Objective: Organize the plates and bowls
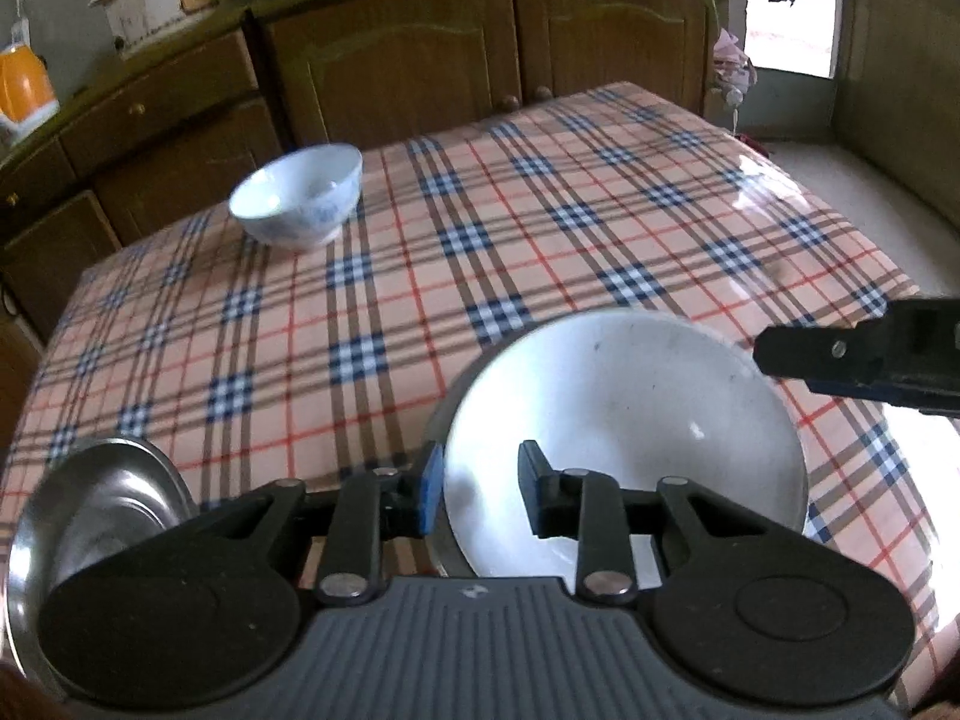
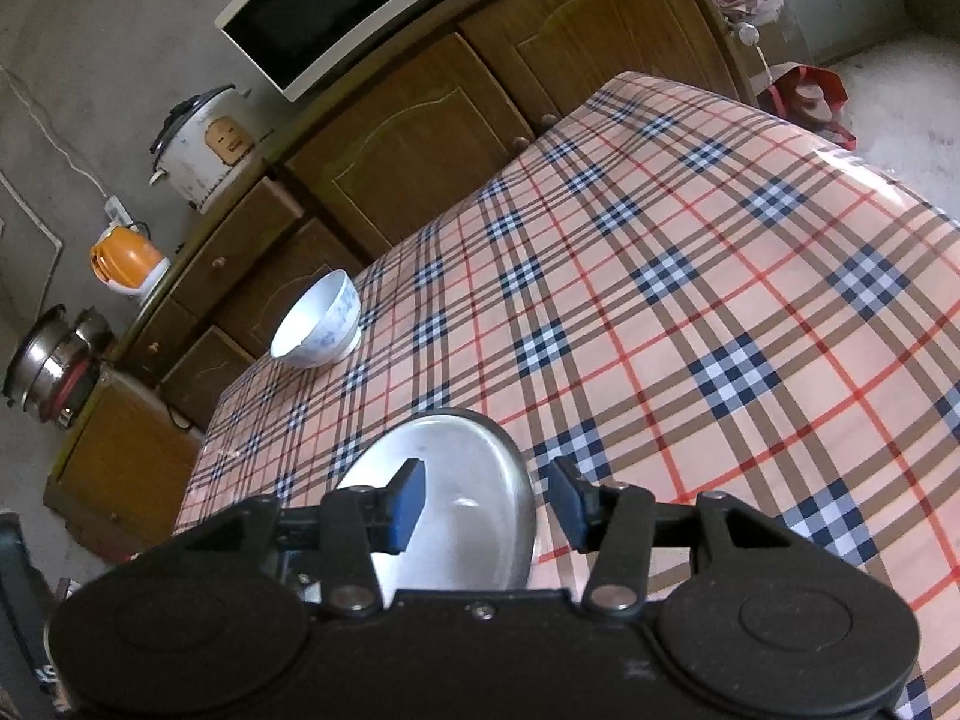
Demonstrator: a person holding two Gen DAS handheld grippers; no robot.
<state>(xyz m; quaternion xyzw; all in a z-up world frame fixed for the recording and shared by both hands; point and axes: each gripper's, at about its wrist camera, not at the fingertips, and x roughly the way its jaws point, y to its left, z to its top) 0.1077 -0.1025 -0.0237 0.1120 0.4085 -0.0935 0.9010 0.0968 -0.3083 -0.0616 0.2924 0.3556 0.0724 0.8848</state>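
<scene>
A steel dish (image 1: pixel 90 510) lies at 8 o'clock on the plaid-covered bench (image 1: pixel 540 240), and a blue-patterned bowl (image 1: pixel 297 195) stands far off at 11 o'clock. The left gripper (image 1: pixel 480 492) has its fingers narrow, gripping the near-left rim of the white bowl (image 1: pixel 630 408) at 5 o'clock. The right gripper (image 2: pixel 486 498) hangs with its fingers wide, straddling that bowl's right rim without touching it.
</scene>
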